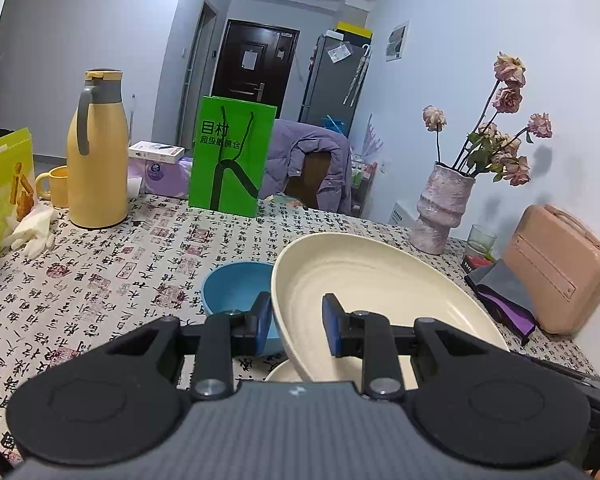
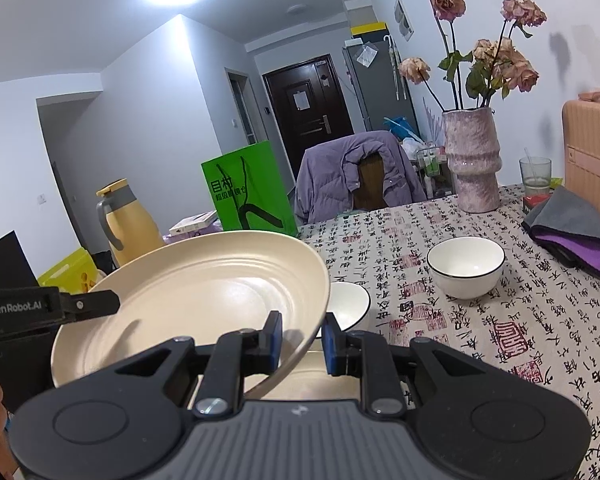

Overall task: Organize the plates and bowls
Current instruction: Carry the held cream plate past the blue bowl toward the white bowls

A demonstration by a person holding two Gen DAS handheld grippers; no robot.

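A large cream plate point(image 1: 372, 280) is tilted above the table; it also shows in the right wrist view point(image 2: 196, 300). My left gripper point(image 1: 296, 320) straddles its near rim with a gap between pads and rim. My right gripper point(image 2: 302, 336) straddles the opposite rim, pads close to it. A blue bowl point(image 1: 236, 288) sits left of the plate. Another cream plate point(image 1: 284, 372) lies under it. A white bowl with a dark rim point(image 2: 466, 266) stands to the right, a second white bowl point(image 2: 350, 304) sits behind the plate's edge.
On the calligraphy tablecloth point(image 1: 120, 272): yellow thermos point(image 1: 96, 152), yellow mug point(image 1: 56, 186), green bag point(image 1: 230, 160), pink vase with dried roses point(image 1: 440, 208), a glass point(image 1: 482, 240), pink case point(image 1: 556, 272), grey-purple cloth point(image 2: 572, 228). A chair with a purple jacket point(image 2: 360, 172) stands beyond.
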